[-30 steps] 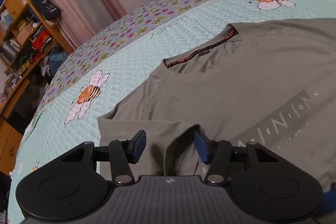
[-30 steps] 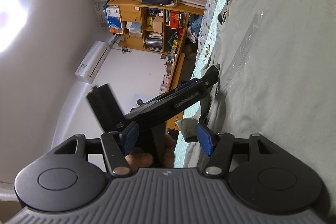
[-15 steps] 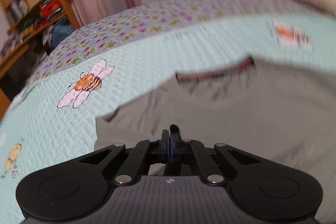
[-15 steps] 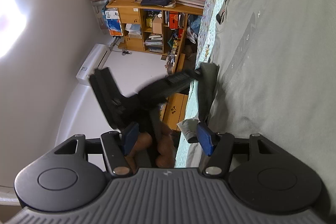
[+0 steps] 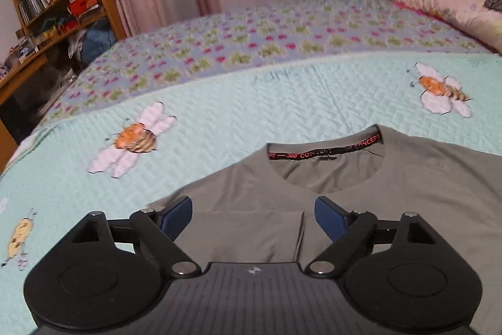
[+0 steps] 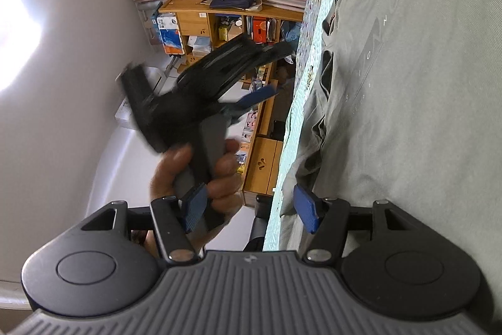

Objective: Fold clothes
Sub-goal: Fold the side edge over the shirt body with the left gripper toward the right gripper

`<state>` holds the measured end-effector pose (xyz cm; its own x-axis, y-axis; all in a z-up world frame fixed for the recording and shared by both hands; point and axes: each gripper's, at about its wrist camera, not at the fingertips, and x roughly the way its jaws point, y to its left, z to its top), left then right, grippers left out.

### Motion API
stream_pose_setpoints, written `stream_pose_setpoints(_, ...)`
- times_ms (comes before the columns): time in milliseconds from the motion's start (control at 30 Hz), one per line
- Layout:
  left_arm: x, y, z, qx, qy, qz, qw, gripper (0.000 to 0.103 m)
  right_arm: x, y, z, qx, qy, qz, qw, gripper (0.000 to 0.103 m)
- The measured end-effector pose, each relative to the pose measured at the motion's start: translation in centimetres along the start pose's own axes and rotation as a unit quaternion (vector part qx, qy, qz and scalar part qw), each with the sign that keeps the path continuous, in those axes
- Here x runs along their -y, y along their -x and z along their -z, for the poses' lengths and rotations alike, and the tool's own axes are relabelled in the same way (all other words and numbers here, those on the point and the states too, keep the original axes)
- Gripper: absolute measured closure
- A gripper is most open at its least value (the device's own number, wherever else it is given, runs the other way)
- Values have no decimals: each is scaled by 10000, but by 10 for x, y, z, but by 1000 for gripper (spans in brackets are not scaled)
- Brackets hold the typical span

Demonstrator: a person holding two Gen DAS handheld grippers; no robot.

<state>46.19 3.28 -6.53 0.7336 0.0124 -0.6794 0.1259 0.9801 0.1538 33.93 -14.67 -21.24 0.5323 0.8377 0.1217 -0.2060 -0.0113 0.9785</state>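
Jaws of left gripper (image 5: 253, 214) just opening, blurred, T-shirt (image 5: 392, 193) cut off.

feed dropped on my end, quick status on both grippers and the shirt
Left gripper open, jaws just opened, nothing between, above folded-in sleeve. Right gripper open at shirt edge, no grip seen. Shirt flat on bed. Nothing in the way.

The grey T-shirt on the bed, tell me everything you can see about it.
The grey T-shirt lies face up and mostly flat on the mint quilted bedspread. It looks like soft cotton, with a round neckline, a black neck tape lettered in red, and pale grey lettering across the chest. One sleeve is folded in over the body. Its side edge is rumpled near the bed's edge. Neither gripper is pressing on it.
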Motion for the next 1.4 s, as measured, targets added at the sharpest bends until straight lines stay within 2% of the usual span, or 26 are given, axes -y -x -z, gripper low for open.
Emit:
stream_pose_setpoints(67, -22, 24, 10, 116, 286, 4, 9995, 10, 0, 0, 0, 5, -24, -2, 10000, 40)
stream_pose_setpoints(133, -44, 41, 25, 185, 610, -152, 9979, 6, 0, 0, 0, 11, -37, -4, 10000, 40)
stream_pose_setpoints(200, -65, 54, 39, 218, 926, -255, 9951, 6, 1, 0, 0, 13, -41, -2, 10000, 40)
stream_pose_setpoints(267, -81, 51, 56, 147, 1221, -206, 9922, 7, 1, 1, 0, 15, -40, 4, 10000, 40)
stream_pose_setpoints(333, -87, 38, 72, -136, 1354, 62, 9907, 10, 0, 0, 0, 12, -29, 12, 10000, 40)
stream_pose_setpoints(367, -87, 29, 80, -368, 1385, 270, 9893, 19, 0, 0, 0, 11, -23, 14, 10000, 40)
stream_pose_setpoints(400, -85, 21, 89, -656, 1425, 529, 9862, 23, 0, 0, 0, 9, -18, 16, 10000, 40)
stream_pose_setpoints(467, -80, 12, 106, -1120, 1521, 1095, 9759, 23, 0, 0, 0, 7, -26, 7, 10000, 40)
stream_pose_setpoints(500, -78, 14, 112, -1174, 1533, 1214, 9736, 23, 0, 0, -1, 6, -25, 6, 10000, 40)
stream_pose_setpoints(600, -84, 36, 116, -843, 1731, 1377, 9716, 22, 0, 0, -2, 4, -23, 6, 10000, 40)
stream_pose_setpoints(667, -90, 54, 113, -476, 1829, 1086, 9760, 16, 0, -1, -2, 6, -27, 4, 10000, 40)
stream_pose_setpoints(767, -83, 62, 111, -350, 1318, 150, 9905, 10, 1, 0, -2, 2, -25, 7, 10000, 40)
stream_pose_setpoints(833, -69, 52, 116, -569, 711, -201, 9956, 10, 1, 0, -2, 5, -28, 8, 10000, 40)
stream_pose_setpoints(933, -42, 29, 133, -1115, -259, -369, 9927, 15, 1, 0, -2, 3, -22, 10, 10000, 40)
stream_pose_setpoints(1033, -42, 41, 131, -871, -169, -288, 9956, 21, 0, 0, -1, 4, -28, 8, 10000, 40)
stream_pose_setpoints(1100, -48, 53, 123, -564, 90, -212, 9981, 21, -1, -1, -1, 10, -28, 12, 10000, 40)
stream_pose_setpoints(1167, -48, 56, 115, -383, 105, -252, 9989, 16, -2, -1, -2, 12, -27, 13, 10000, 40)
stream_pose_setpoints(1267, -39, 43, 111, -538, -169, -403, 9976, 16, -3, -2, -2, 10, -30, 13, 10000, 40)
stream_pose_setpoints(1367, -27, 22, 123, -930, -573, -449, 9930, 16, -2, -2, -1, 11, -26, 12, 10000, 40)
stream_pose_setpoints(1400, -23, 20, 129, -948, -700, -506, 9917, 15, -2, -2, -1, 11, -25, 12, 10000, 40)
